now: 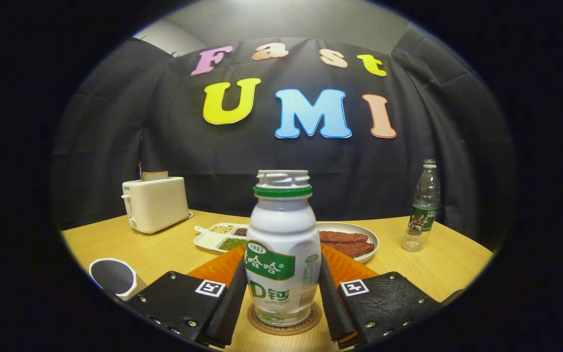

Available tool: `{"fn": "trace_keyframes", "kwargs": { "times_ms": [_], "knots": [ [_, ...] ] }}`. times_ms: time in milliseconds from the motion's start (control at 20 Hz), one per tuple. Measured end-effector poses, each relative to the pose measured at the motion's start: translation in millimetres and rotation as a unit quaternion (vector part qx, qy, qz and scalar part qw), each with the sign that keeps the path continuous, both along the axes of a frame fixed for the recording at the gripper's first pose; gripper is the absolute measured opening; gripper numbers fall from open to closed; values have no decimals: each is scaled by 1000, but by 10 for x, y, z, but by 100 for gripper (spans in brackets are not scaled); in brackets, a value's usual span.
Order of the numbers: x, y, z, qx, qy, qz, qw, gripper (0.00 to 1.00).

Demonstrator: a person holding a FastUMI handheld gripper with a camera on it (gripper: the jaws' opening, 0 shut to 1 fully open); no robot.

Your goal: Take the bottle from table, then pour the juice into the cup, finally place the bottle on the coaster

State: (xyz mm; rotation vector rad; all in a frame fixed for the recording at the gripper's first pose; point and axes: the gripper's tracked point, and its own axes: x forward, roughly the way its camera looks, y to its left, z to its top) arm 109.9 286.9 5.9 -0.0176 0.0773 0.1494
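The bottle [282, 254] stands upright on the coaster [284, 320], capless, so the pouring looks done. The claw [281, 300] flanks it, one finger on each side at the label; whether both press or have just let go I cannot tell. Beside the bottle sits the cup [114, 277]; behind it on the counter [438, 266], a plate [359, 232] and toaster [155, 204].

Bottle [281, 259]: white body, green neck ring, green-and-white label band. Coaster [284, 322] beneath it: brown with a darker printed rim. Cup [114, 277] near the table's [457, 264] front left edge: white wall, grey interior. Table: light wood grain. Toaster [155, 204]: cream. Divided tray [219, 236]: white, holding beige, dark and green fillings. Plate [359, 233]: white, with reddish-brown slices. Water bottle [422, 208]: clear, green label.
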Motion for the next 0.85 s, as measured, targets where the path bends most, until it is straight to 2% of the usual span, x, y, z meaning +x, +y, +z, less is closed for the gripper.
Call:
{"fn": "trace_keyframes", "kwargs": {
  "times_ms": [400,500,850],
  "knots": [
    [0,-18,-52,-10,7,-3,1000,74],
    [-2,-30,-62,-4,8,-2,1000,83],
    [-131,-12,-23,-4,-1,3,1000,83]
  ]
}}
